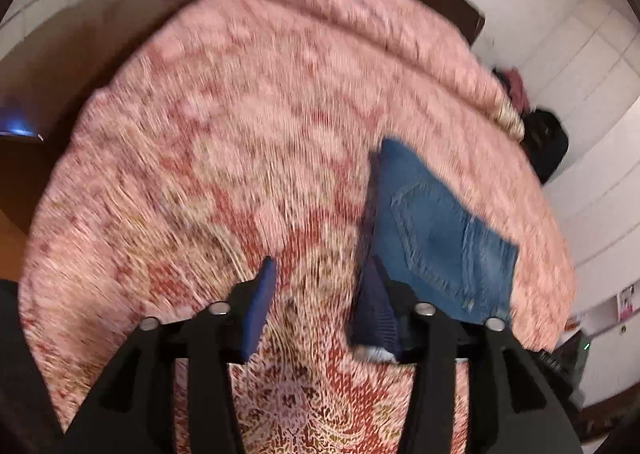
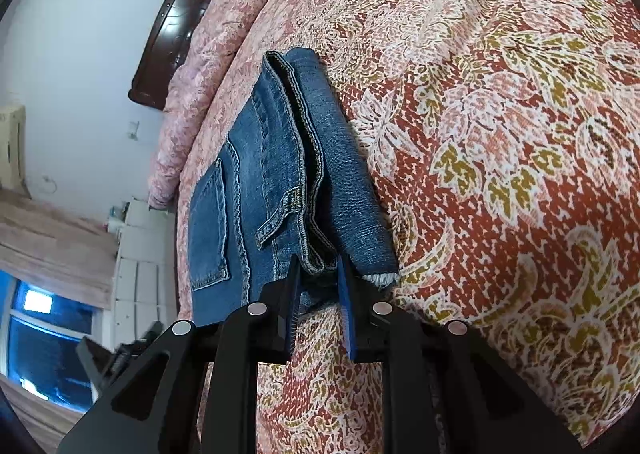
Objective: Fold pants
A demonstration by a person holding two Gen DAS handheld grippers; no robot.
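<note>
Jeans (image 2: 280, 182) underlayers hidden; left view motion-blurred
</note>
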